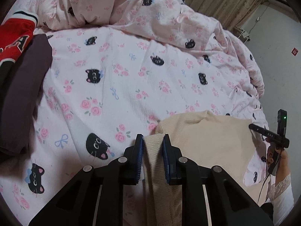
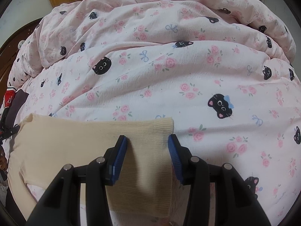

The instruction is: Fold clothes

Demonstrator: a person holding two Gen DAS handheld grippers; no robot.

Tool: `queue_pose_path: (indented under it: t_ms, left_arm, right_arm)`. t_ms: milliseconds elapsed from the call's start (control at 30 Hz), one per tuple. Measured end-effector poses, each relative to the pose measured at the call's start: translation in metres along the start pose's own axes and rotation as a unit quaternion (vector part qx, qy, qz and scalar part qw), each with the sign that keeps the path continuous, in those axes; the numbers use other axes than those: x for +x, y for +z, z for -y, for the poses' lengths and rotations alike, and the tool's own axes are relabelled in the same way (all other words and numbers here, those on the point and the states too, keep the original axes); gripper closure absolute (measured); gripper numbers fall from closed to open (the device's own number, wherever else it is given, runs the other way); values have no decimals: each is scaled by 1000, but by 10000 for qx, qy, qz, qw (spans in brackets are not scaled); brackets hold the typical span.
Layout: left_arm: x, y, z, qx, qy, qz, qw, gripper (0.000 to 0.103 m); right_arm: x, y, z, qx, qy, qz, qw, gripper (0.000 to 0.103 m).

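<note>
Ahead of both pairs of fingers I saw the bed's pink cat-print duvet (image 1: 116, 79), bunched up at its far side. On it lay the cream sweater (image 1: 210, 141), spread to the right of my left fingers and to the left of my right ones. My left gripper (image 1: 152, 141) was clamped on a ribbed fold of it. My right gripper (image 2: 147, 141) stood parted, its fingers straddling the ribbed cuff (image 2: 150, 130). Far left of my left fingers sat a dark garment (image 1: 20, 98) and a red garment (image 1: 15, 37).
</note>
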State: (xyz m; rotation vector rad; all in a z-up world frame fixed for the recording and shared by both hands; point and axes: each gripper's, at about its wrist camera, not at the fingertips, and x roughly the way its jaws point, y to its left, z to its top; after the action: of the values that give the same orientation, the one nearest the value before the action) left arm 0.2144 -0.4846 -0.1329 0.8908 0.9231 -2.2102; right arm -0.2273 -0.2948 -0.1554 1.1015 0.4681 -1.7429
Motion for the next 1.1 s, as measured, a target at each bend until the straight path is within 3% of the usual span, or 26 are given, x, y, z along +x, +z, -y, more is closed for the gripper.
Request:
queue_pose_path:
  t_ms: [133, 267, 500, 733, 933, 1100]
  left_arm:
    - [-7, 4, -4, -44, 77, 171, 9998, 87]
    - [-1, 3, -19, -341, 192, 46, 9992, 87]
    - [9, -2, -21, -398, 291, -150, 9987, 86]
    - [10, -2, -26, -636, 127, -187, 9977, 82]
    - [-12, 1, -23, -585, -112, 215, 9980, 73]
    - [-32, -6, -23, -486, -200, 377, 9979, 70]
  right_arm:
    - [1, 0, 1, 24, -3, -21, 10000, 56]
    - [2, -1, 2, 36, -7, -35, 10000, 56]
    - [5, 0, 2, 35, -19, -74, 10000, 56]
    - [4, -1, 3, 28, -14, -56, 10000, 55]
    - [-6, 0, 5, 109, -42, 177, 9998, 54]
    - [-16, 0, 8, 196, -41, 388, 9990, 47]
